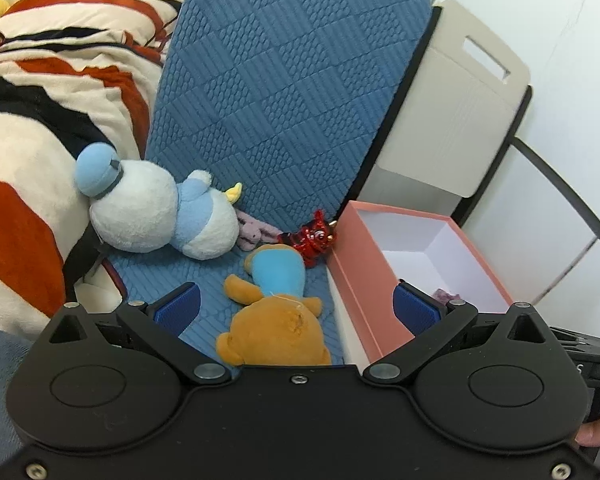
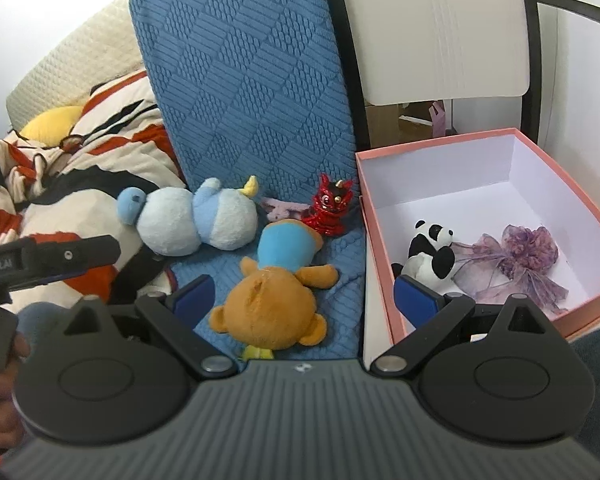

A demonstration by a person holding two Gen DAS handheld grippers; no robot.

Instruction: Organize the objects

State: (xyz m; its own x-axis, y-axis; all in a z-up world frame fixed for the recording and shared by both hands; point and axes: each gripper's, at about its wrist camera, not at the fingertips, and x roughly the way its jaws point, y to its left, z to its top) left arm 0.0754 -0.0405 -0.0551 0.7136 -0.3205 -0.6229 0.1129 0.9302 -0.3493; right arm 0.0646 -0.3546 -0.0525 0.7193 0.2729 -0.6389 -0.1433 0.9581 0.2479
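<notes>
Both my grippers, left point(image 1: 296, 306) & right point(image 2: 304, 298), are hanging w/ fingers wide apart, gripping nothing, over the bear point(image 2: 274, 300) lying on the blue mat point(image 2: 244, 92). Panda point(image 2: 430, 254) & purple bag point(image 2: 520, 260) are sitting inside the pink box point(image 2: 384, 240), just right of the bear.

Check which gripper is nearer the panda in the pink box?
Right. The right gripper has one finger by the panda over the pink box; the left gripper sits farther left, panda unseen.
</notes>
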